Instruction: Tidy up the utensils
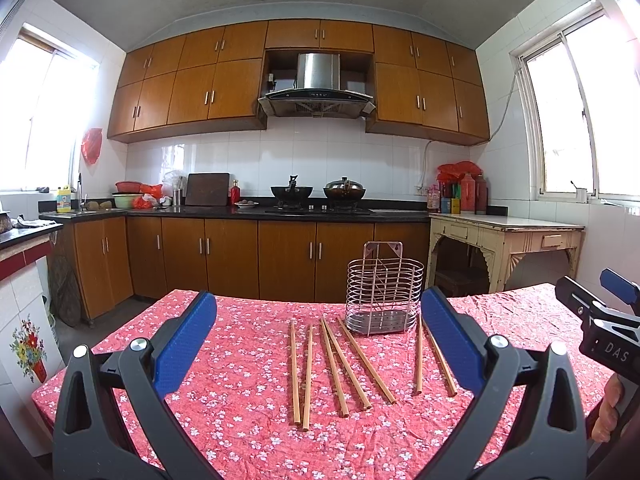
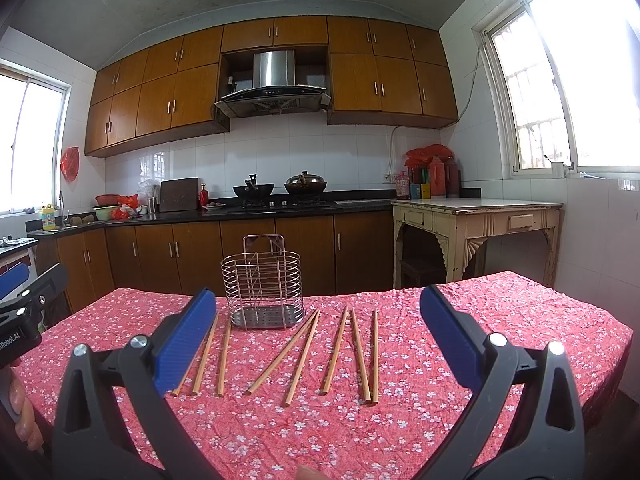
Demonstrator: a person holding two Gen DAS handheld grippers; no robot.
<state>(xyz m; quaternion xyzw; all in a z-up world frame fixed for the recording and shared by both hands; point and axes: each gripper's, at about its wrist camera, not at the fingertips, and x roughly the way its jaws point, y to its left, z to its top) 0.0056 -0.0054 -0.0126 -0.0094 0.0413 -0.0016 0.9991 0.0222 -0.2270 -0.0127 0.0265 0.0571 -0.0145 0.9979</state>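
Nothing is picked up yet: the chopsticks [image 2: 304, 354] lie loose in a row on the table [image 2: 520, 320], just in front of the empty wire holder [image 2: 262, 294]. The left gripper [image 1: 316, 340] and right gripper [image 2: 316, 336] both hover with jaws wide apart and empty. The next move probably calls for closing on one stick, though how many lie behind the left pad is unclear.

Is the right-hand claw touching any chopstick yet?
Apart. The right wrist view shows the right gripper open above the tablecloth, chopsticks lying untouched beyond its fingers.
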